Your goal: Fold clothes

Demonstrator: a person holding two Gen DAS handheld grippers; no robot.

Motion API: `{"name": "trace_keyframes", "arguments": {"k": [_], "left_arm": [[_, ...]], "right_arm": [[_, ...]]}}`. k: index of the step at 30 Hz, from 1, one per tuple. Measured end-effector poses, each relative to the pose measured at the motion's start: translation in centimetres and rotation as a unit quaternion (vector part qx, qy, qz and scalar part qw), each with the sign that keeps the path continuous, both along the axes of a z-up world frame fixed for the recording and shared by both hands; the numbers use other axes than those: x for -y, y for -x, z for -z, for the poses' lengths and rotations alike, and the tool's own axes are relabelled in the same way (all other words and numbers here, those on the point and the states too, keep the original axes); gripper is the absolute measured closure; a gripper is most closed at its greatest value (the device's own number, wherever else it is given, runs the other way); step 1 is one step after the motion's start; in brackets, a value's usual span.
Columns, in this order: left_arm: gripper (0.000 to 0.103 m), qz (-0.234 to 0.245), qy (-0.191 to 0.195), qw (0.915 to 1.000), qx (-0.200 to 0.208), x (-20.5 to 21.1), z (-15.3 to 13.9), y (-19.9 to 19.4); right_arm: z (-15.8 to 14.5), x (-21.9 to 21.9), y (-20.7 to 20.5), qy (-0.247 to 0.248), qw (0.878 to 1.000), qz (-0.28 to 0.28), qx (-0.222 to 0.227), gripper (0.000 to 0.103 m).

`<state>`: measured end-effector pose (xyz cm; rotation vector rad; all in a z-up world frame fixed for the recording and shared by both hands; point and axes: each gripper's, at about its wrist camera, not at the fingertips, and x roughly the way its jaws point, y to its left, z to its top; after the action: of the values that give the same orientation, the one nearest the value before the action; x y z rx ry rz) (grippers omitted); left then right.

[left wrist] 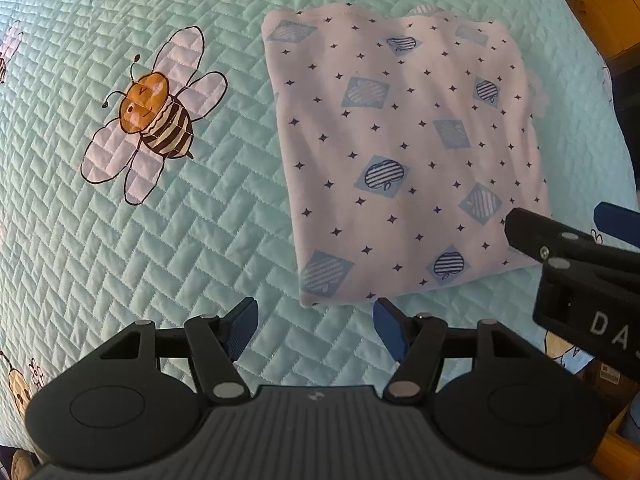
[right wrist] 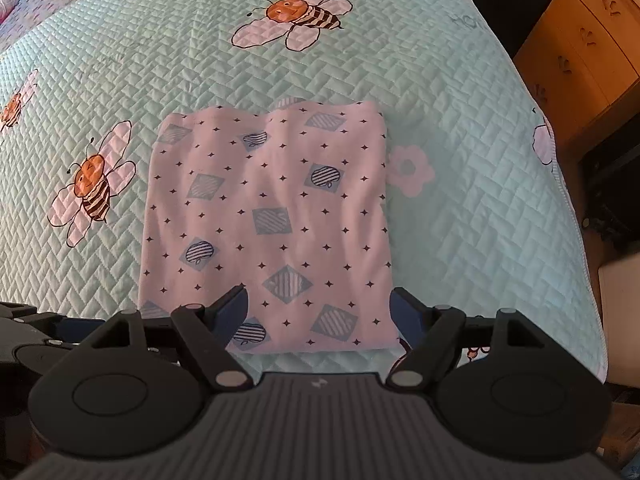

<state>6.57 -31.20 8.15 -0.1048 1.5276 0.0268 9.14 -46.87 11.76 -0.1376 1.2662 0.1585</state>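
From the left wrist, the pink garment lay folded into a neat rectangle on the bed quilt; the left claw gaped empty at its near edge.

From the right wrist, the right claw stood wide, empty, over the near edge; folding looked nearly finished.

A bed carried everything, covered by a mint-green quilted bedspread stitched in a brick-like pattern and printed with cartoon bees and a pink flower. One thing lay directly on it: a pink folded garment with small dark stars and blue striped-apple squares, flat and roughly rectangular. Its near edge lay just ahead of the right gripper, between the two fingers, and ahead and to the right of the left gripper.
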Motion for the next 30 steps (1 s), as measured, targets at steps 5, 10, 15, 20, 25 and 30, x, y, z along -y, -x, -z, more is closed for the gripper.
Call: {"name": "trace_keyframes", "arguments": {"k": [5, 10, 15, 20, 25, 30], "left_arm": [[0.037, -0.003, 0.002, 1.0000, -0.001, -0.4, 0.2, 0.1], [0.037, -0.004, 0.002, 1.0000, -0.002, -0.6, 0.5, 0.1], [0.037, -0.003, 0.003, 1.0000, -0.001, 0.0, 0.2, -0.1], [0.037, -0.002, 0.004, 1.0000, 0.002, 0.4, -0.1, -0.3], [0.037, -0.006, 0.012, 0.9997, 0.020, -0.3, -0.2, -0.2], [0.037, 0.000, 0.017, 0.9981, 0.058, -1.2, -0.9, 0.2]], "right_arm": [[-0.2, -0.2, 0.3, -0.006, 1.000, 0.003, 0.002, 0.025], [-0.2, 0.0, -0.1, -0.009, 1.000, 0.004, 0.002, 0.025], [-0.2, 0.2, -0.2, -0.011, 1.000, 0.007, 0.002, 0.025], [-0.2, 0.2, -0.2, -0.015, 1.000, 0.010, 0.003, 0.025], [-0.3, 0.6, 0.0, -0.035, 0.999, 0.018, 0.007, 0.025], [-0.1, 1.4, 0.5, -0.095, 0.995, 0.040, 0.016, 0.025]]}}
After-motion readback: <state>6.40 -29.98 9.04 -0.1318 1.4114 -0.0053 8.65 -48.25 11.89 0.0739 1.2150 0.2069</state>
